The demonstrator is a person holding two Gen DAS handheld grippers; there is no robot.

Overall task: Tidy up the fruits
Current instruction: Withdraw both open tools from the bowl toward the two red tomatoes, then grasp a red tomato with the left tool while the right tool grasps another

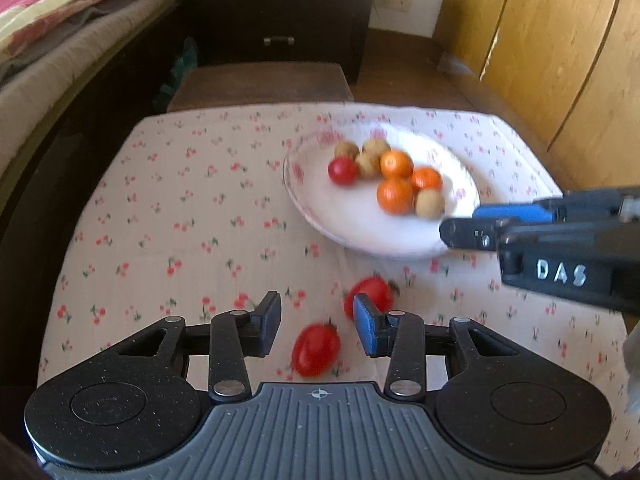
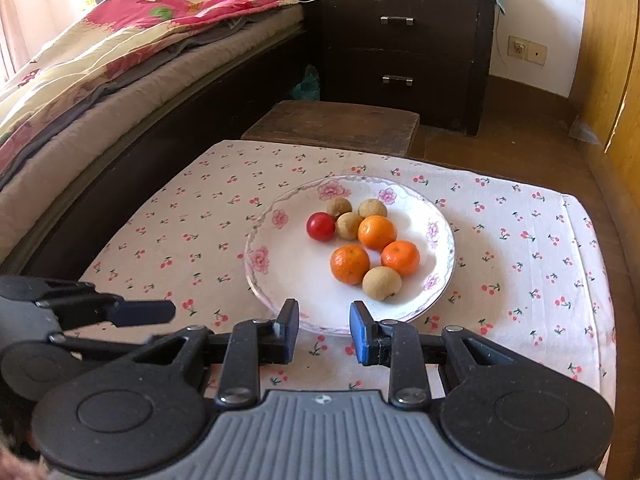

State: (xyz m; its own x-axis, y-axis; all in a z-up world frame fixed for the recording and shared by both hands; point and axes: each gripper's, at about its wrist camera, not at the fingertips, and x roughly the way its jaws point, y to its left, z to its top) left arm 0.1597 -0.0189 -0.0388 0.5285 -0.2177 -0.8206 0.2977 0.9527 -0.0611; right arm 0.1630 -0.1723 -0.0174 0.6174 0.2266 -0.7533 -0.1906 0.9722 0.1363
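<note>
A white floral plate (image 2: 280,272) (image 1: 352,228) holds three oranges (image 2: 350,264), several brown longans (image 2: 381,283) and one small red tomato (image 2: 321,226). Two more red tomatoes lie on the cloth in the left wrist view: one (image 1: 316,350) between my left gripper's fingers, one (image 1: 370,294) just beyond its right finger. My left gripper (image 1: 318,320) is open and empty above them. My right gripper (image 2: 324,330) is open and empty at the plate's near rim; it shows from the side in the left wrist view (image 1: 460,232).
The table has a cherry-print cloth (image 2: 520,248). A wooden stool (image 2: 332,124) stands behind it, then a dark nightstand (image 2: 400,52). A bed (image 2: 100,72) runs along the left, wooden cabinets (image 1: 560,48) along the right.
</note>
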